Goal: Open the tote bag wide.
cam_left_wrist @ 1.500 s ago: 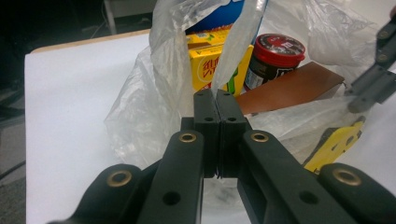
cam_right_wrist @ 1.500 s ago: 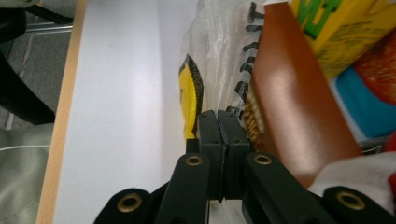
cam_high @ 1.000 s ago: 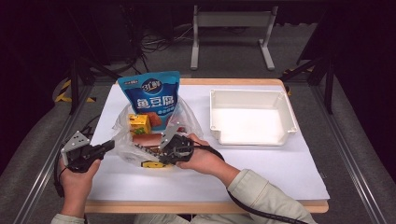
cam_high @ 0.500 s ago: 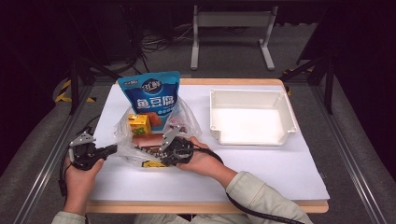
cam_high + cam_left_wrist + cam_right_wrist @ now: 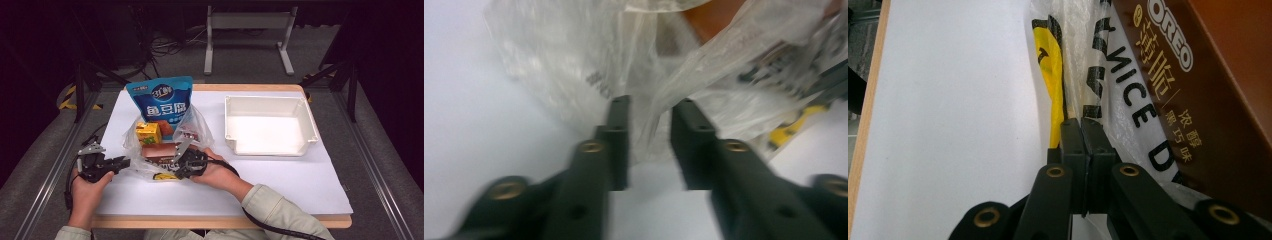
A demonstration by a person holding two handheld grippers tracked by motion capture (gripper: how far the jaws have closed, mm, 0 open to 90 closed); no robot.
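Crinkly clear plastic snack bag (image 5: 165,150): limp, slippery, best pinched at rim; right tongs (image 5: 1082,131) clamp it, left tongs (image 5: 651,117), just opening, straddle a fold.

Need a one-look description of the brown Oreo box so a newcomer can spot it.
Start at the white tray on the table's right, then look left to the clear plastic bag of snacks. Inside, the brown Oreo box lies flat in front of the upright blue pouch, beside the small yellow-green carton; it is the one brown item.

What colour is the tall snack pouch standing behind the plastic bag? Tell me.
Blue, with white lettering; the snack pouch shows best in the high view.
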